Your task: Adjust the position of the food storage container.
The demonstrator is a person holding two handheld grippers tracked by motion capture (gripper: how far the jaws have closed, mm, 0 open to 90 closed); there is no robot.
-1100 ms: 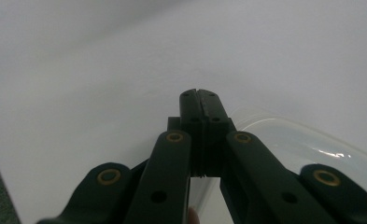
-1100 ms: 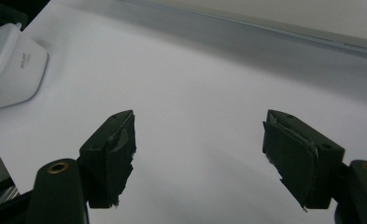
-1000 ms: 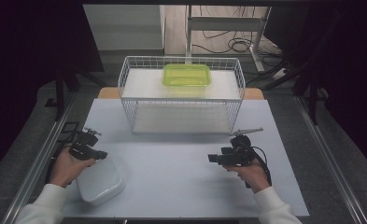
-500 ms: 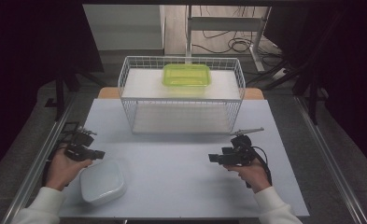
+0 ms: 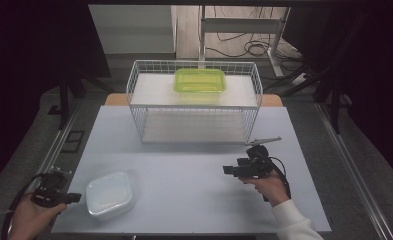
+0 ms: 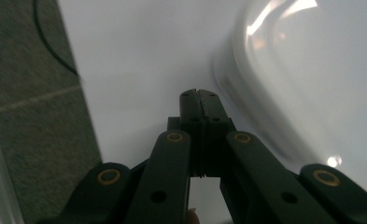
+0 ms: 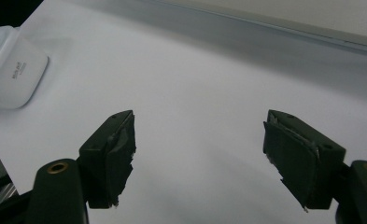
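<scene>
A white lidded container (image 5: 110, 195) rests near the table's front left corner; it is also in the left gripper view (image 6: 307, 70) and the right gripper view (image 7: 6, 70). My left gripper (image 5: 76, 198) is just left of it at the table edge, apart from it. Its jaws (image 6: 200, 95) are pressed together with nothing between them. My right gripper (image 5: 227, 170) hovers over the right half of the table and points left. Its jaws (image 7: 200, 140) stand wide open above bare tabletop. A green lidded container (image 5: 200, 80) lies at the top rear of a white wire basket (image 5: 194, 125).
The pale table (image 5: 194, 190) has open room between the two grippers. The wire basket stands at the back middle. Dark floor and a metal rail (image 5: 54, 150) run along the left side; cables lie on the floor behind.
My left hand has pulled back from above the white container toward the front left corner of the table. The container and the right gripper have stayed put.
</scene>
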